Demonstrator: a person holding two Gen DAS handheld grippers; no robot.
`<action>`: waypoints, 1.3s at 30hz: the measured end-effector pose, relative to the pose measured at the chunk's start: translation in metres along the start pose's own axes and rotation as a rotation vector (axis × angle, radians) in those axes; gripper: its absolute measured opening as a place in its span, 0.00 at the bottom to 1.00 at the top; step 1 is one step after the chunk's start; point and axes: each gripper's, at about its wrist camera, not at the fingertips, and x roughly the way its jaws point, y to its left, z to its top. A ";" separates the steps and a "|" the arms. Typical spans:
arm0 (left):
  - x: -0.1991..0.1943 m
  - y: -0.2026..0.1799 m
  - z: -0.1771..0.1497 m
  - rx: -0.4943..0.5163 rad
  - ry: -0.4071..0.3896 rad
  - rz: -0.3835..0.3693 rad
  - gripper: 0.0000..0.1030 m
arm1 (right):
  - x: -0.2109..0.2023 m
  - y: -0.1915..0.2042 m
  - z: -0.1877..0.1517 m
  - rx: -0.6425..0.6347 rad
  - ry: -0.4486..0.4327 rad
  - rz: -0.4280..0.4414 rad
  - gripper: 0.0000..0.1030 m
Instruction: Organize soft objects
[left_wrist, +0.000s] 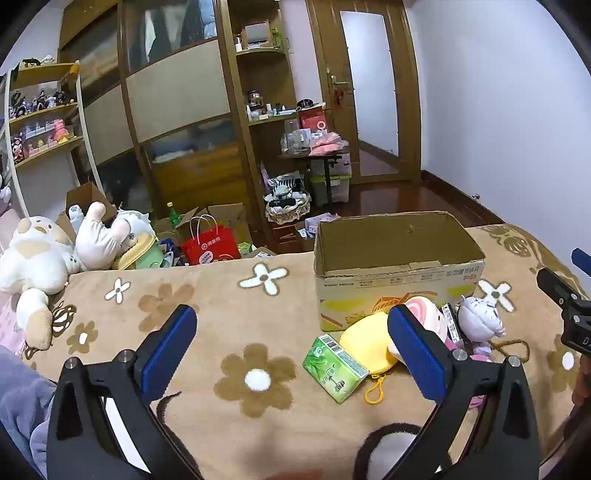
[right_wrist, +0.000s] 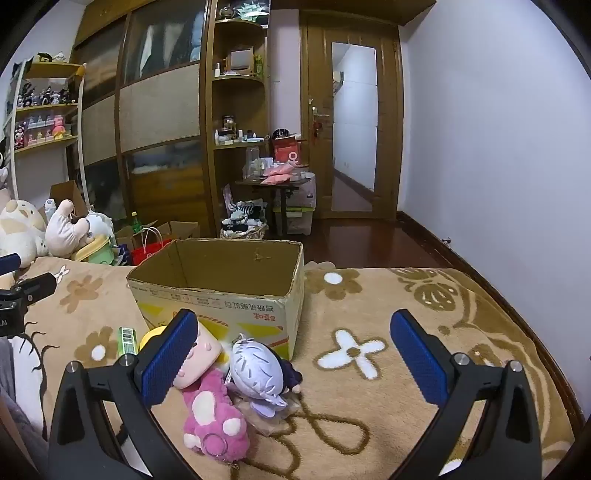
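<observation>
Before one box (right_wrist: 221, 295): two dolls (right_wrist: 236, 376), one yellow pouch (left_wrist: 365, 341), one green pack (left_wrist: 334, 365).

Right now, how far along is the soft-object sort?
Nothing looks done: the cardboard box shows only bare walls inside. Nothing in hand: left gripper and right gripper are both open. Left to do: pink plush, purple-haired doll, yellow pouch and green tissue pack still lie on the blanket.
</observation>
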 end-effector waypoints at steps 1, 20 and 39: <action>0.000 0.000 0.000 0.003 -0.001 0.003 0.99 | 0.000 0.000 0.000 0.002 0.002 -0.001 1.00; -0.003 0.003 0.002 0.005 -0.012 0.010 0.99 | -0.003 -0.004 0.001 0.005 -0.004 0.004 1.00; -0.006 0.005 0.005 0.002 -0.021 0.015 0.99 | -0.002 -0.001 -0.001 -0.004 -0.006 0.004 1.00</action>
